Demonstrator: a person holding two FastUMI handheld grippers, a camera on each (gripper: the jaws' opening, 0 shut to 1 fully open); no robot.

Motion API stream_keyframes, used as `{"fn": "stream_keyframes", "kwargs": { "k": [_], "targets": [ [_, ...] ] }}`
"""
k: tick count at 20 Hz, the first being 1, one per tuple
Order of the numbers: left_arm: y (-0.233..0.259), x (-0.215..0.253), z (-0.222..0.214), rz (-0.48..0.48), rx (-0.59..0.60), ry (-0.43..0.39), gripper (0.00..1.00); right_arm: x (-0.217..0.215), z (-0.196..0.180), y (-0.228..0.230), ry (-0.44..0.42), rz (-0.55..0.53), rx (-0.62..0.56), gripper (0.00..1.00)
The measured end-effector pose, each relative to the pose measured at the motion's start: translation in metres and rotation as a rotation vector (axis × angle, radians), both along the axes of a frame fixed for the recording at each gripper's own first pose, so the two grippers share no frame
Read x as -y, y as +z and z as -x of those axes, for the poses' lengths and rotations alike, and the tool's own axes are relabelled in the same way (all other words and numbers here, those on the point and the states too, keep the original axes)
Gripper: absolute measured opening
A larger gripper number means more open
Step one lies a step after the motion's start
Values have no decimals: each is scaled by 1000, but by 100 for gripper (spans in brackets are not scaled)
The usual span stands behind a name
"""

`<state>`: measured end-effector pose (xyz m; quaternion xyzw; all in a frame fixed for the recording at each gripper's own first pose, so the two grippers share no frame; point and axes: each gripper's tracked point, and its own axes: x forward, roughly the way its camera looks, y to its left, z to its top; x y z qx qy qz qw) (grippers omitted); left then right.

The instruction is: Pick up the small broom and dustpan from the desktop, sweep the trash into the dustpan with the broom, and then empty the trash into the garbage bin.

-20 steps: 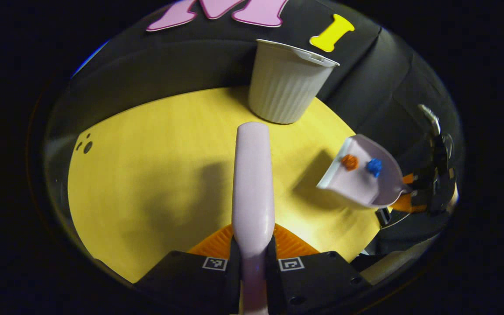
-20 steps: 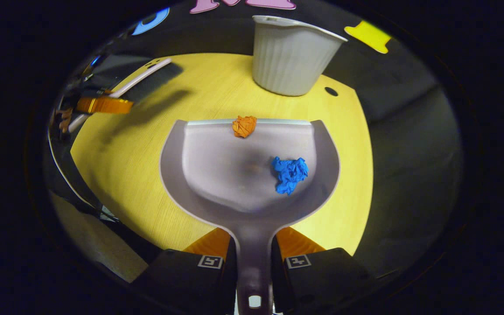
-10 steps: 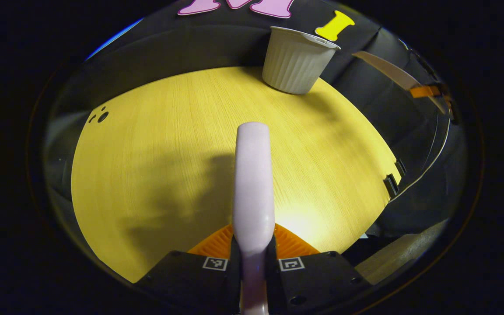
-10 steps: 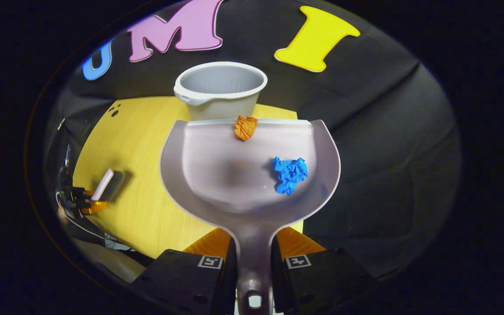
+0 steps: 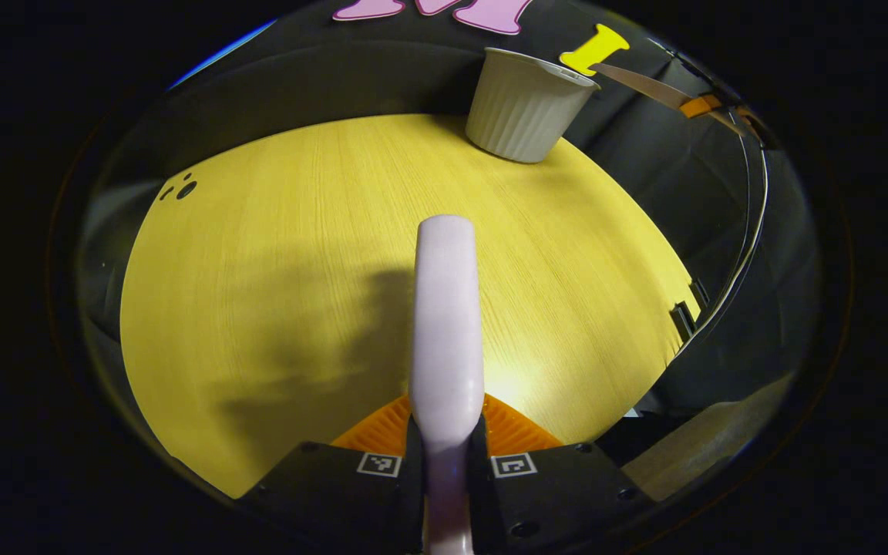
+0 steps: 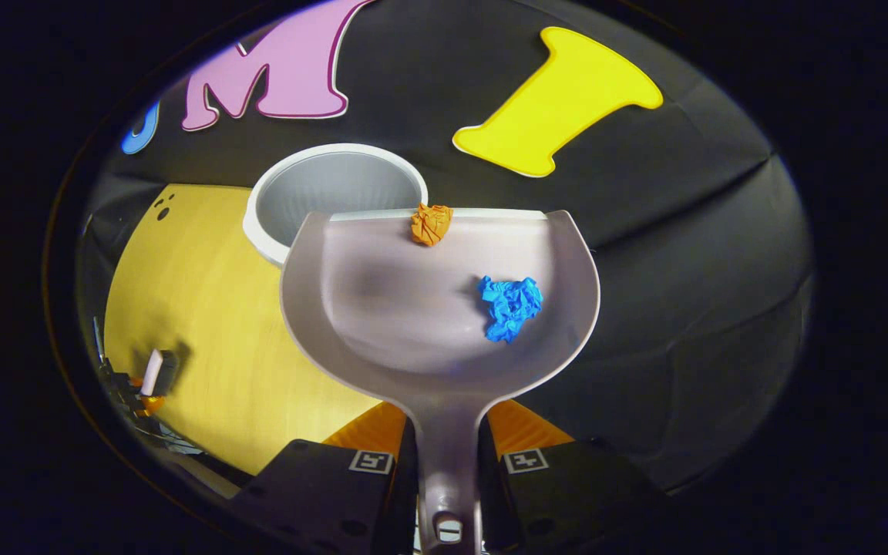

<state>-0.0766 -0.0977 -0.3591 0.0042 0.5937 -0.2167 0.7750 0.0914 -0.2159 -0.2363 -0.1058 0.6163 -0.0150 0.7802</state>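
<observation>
My left gripper (image 5: 446, 432) is shut on the pale lilac broom handle (image 5: 446, 324), which points forward over the yellow table (image 5: 274, 254). The white ribbed bin (image 5: 525, 104) stands at the table's far edge. My right gripper (image 6: 448, 439) is shut on the handle of the grey dustpan (image 6: 382, 308), held level in the air. An orange paper ball (image 6: 431, 224) sits at the pan's front lip and a blue paper ball (image 6: 511, 307) lies further back. The bin's open mouth (image 6: 321, 196) shows below the lip's left half. In the left gripper view the dustpan (image 5: 640, 83) appears edge-on above and right of the bin.
Small dark holes (image 5: 182, 189) mark the table's far left corner. A dark bracket (image 5: 687, 316) sits on the table's right edge. The broom (image 6: 153, 374) and left gripper show small at the table's near left in the right gripper view.
The dustpan has risen and moved closer to the bin, whose opening is now seen from above. Both paper balls kept their places. The broom has barely moved.
</observation>
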Motion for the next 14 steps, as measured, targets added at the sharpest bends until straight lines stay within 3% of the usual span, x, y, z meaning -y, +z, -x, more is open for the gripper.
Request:
{"fn": "stream_keyframes", "kwargs": {
  "k": [6, 10, 14],
  "targets": [
    [-5, -9, 4, 10, -10, 45, 28, 0, -45, -2, 138, 126, -106, 37],
    [-6, -11, 5, 15, -9, 63, 28, 5, -61, 8, 293, 261, -201, 37],
    [-8, -13, 6, 16, -13, 86, 28, -9, -75, 8, 297, 232, -200, 36]
  ]
}}
